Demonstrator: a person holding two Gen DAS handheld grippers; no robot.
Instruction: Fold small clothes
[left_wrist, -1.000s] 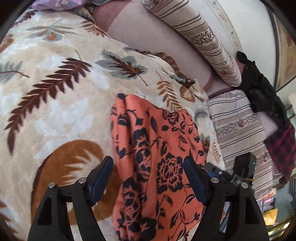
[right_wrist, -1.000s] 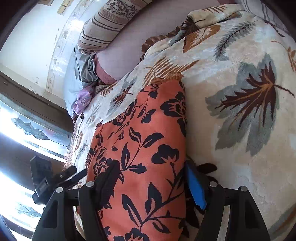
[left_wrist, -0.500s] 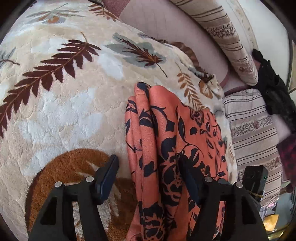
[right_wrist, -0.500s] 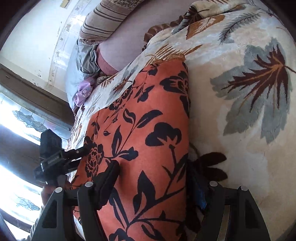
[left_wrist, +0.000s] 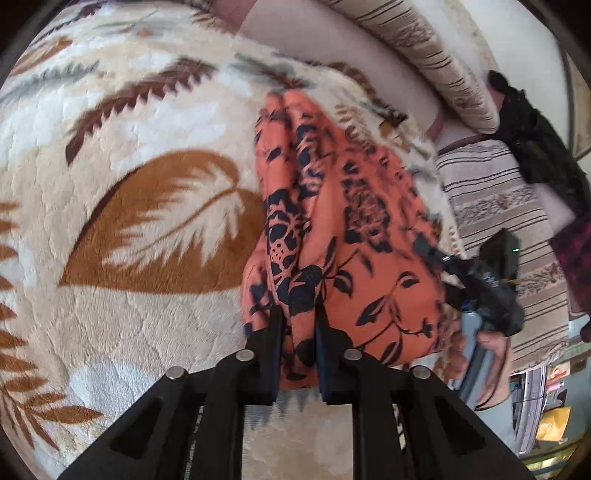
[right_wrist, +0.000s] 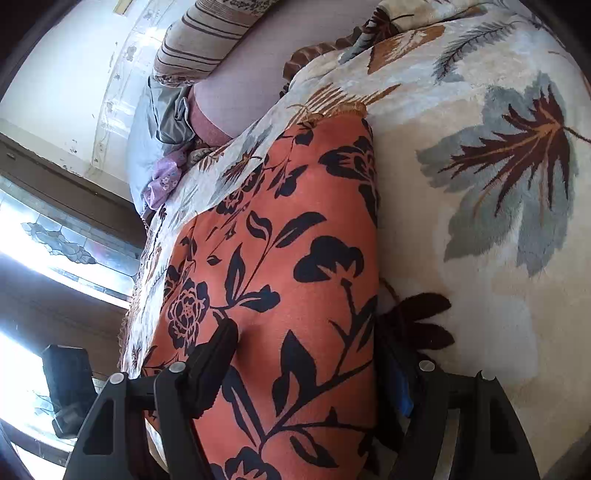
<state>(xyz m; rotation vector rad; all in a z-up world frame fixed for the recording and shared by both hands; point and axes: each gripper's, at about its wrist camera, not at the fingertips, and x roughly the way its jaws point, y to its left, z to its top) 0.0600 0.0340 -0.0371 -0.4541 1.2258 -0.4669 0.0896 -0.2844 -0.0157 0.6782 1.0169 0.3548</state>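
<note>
On the leaf-patterned blanket (left_wrist: 140, 258) lay the orange flowered garment (left_wrist: 343, 221), with no readable writing anywhere. Its near edge sat bunched between the left claw (left_wrist: 297, 343), whose jaws were closing on it. Wide apart, the right claw (right_wrist: 314, 354) straddled the cloth, gripping nothing.

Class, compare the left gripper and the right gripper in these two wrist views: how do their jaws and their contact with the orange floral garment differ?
The left gripper has narrow jaws closing on a bunched ridge of the orange floral garment; the right gripper stands wide, straddling flat cloth. The left pinches a raised fold; the right's fingers sit at either side of the garment without gathering it. Both are black, two-fingered, and work over the leaf-patterned blanket.
</note>
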